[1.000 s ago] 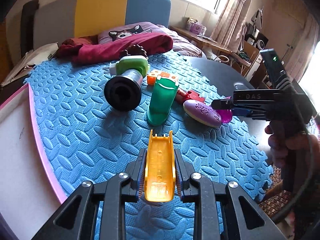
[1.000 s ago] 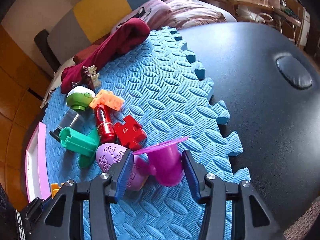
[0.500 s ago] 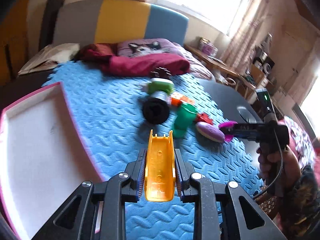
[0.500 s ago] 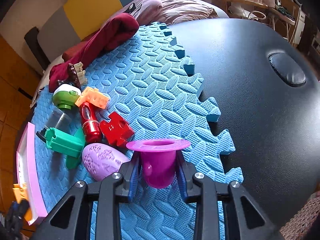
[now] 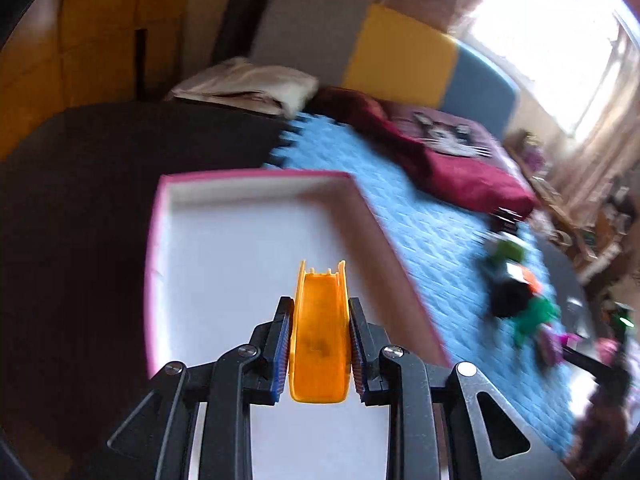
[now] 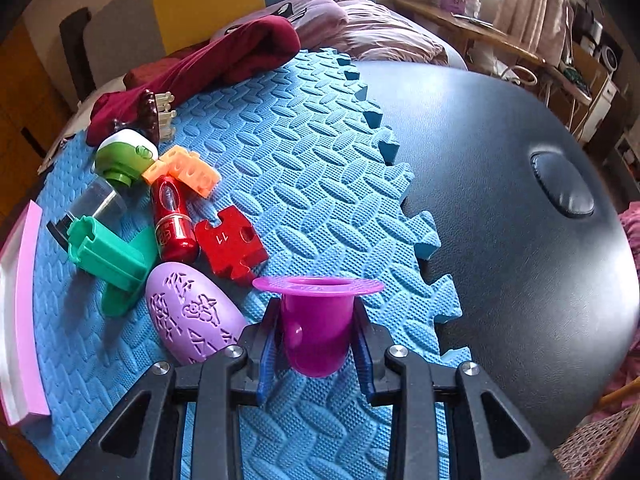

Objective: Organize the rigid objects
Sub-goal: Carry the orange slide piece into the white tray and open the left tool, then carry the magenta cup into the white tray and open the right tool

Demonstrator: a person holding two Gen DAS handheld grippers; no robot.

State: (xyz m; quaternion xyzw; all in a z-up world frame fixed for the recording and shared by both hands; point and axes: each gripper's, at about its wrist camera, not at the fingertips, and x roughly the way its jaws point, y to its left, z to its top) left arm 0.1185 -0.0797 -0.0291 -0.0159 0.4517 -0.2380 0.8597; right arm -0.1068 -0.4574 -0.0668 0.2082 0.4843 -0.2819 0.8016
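The left claw [image 5: 319,354] is clamped on an orange plastic piece [image 5: 319,340], a long open channel with thin side walls, and holds it above the white floor of the pink-rimmed tray [image 5: 256,178]. The pads press on its two long flanks near the near end, so most of its length sticks out toward 12 o'clock. It looks light and stiff, a hollow moulding that probably flexes a little if squeezed hard; its smooth skin could slip, so a grip low on the walls, as here, seems sensible.

The right claw [image 6: 316,346] has just closed on a magenta cup [image 6: 316,330] with a wide flat brim, and the pads now press on its round body below the brim. The cup stands upright on the blue foam mat [image 6: 320,184] near the mat's toothed edge, with the dark desk [image 6: 520,208] at 3 o'clock. It seems a light, rigid toy; the curved wall is slick, but the brim above the pads should stop it dropping through.

At 9 to 11 o'clock of the cup lie the lilac egg [image 6: 192,320], a red puzzle block [image 6: 232,244], a red capsule [image 6: 174,220] and a green pipe piece [image 6: 108,256], all hard plastic by the look, close together and some touching.
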